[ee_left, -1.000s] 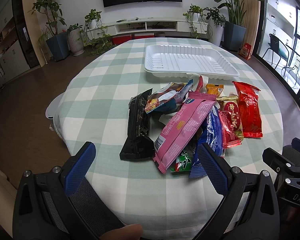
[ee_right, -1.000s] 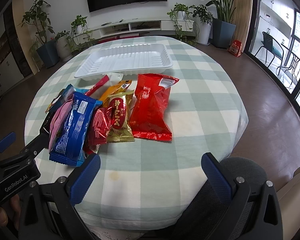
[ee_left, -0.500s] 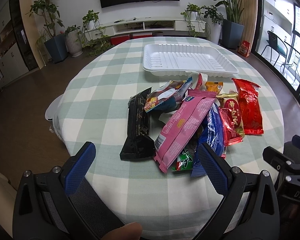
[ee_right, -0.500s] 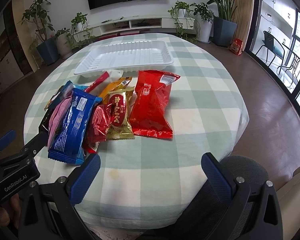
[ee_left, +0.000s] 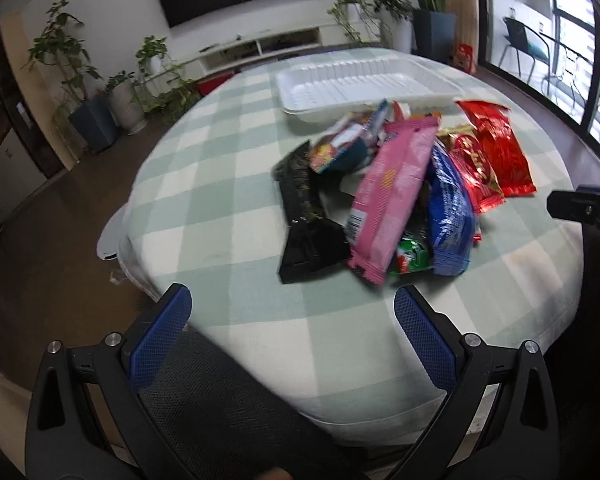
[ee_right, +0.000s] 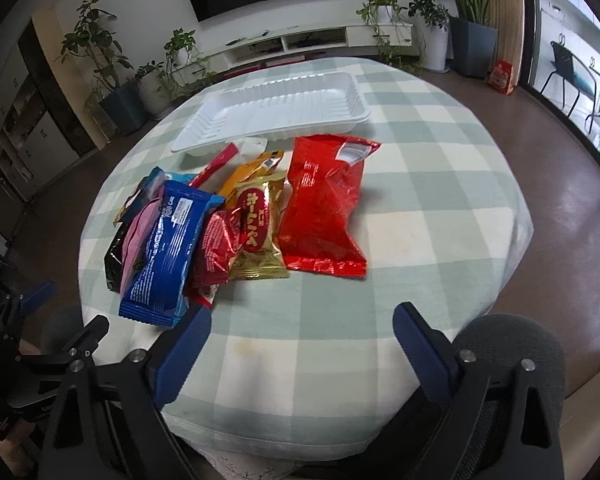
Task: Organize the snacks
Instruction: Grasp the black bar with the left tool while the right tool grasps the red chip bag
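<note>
While hovering at the near edge of the round table (ee_left: 220, 208) with its green-and-white checked cloth, left gripper (ee_left: 292, 312) spread wide, blue pads holding nothing. Right gripper (ee_right: 300, 328) likewise wide apart and holding nothing, low over the cloth on the near side. Heap of snack packets at the table's middle, between the grippers and a white tray (ee_right: 276, 108) farther back. Tray bare inside, its near rim just touched by a slim red stick packet (ee_right: 216, 164) and a small white wrapper beside it. On the left of the heap, a black packet (ee_left: 304, 216), partly under a long pink packet (ee_left: 392, 188) lying diagonally; a multicoloured bag (ee_left: 340, 148) behind them, blurred. Blue packet (ee_right: 168, 244) overlapping the pink one, a green wrapper (ee_left: 412, 256) peeking out beneath. Next to the blue one, a dark red foil packet (ee_right: 214, 248), then a gold packet (ee_right: 256, 228) with a red oval label, an orange packet (ee_right: 248, 172) tucked behind it. Large red bag (ee_right: 324, 208) at the right end, flat on the cloth, touching the gold packet. Potted plants, a low white shelf and a dark wall screen beyond the table.
</note>
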Demonstrator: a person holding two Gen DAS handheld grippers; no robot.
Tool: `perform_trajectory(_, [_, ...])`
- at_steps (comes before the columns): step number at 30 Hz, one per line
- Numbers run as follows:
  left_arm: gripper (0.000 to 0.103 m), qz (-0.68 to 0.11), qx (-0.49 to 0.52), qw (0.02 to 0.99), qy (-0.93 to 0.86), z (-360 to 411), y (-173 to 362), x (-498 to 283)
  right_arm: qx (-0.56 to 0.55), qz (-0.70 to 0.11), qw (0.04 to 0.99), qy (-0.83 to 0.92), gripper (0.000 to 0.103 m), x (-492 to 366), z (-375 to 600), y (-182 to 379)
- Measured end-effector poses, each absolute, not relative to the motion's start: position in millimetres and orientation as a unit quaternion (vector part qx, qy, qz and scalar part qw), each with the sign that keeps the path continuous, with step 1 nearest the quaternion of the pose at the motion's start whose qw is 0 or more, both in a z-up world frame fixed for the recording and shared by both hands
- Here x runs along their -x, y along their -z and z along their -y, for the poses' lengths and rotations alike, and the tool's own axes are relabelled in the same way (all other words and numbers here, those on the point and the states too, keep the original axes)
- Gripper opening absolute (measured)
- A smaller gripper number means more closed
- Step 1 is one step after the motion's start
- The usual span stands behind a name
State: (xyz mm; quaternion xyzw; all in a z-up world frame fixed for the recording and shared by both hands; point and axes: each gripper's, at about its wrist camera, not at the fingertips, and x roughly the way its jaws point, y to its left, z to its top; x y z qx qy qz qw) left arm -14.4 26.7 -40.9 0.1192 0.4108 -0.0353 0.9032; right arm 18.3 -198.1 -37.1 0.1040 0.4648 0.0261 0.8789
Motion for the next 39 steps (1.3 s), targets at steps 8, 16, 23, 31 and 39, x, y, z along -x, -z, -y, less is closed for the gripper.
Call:
perform_trajectory(8, [0.102, -0.419, -0.047, 0.905, 0.064, -60, 20, -41, -0.169, -0.488, 0.854, -0.061, 0.071, -21, 211, 55])
perform_trajectory(16, [0.061, -0.493, -0.075, 0.861, 0.100, -49, 50, -99, -0.248, -0.463, 0.848, -0.068, 0.068, -21, 233, 55])
perform_trajectory(23, [0.059, -0.511, -0.083, 0.849, 0.103, -44, 65, -117, -0.239, -0.467, 0.848, -0.069, 0.068, -24, 232, 55])
perform_trajectory(31, [0.028, -0.518, -0.079, 0.845, 0.107, -49, 79, -133, -0.227, -0.469, 0.851, -0.066, 0.068, -26, 231, 57])
perform_trajectory(39, [0.024, -0.511, -0.062, 0.849, 0.118, -57, 78, -128, -0.211, -0.461, 0.860, -0.062, 0.068, -32, 232, 57])
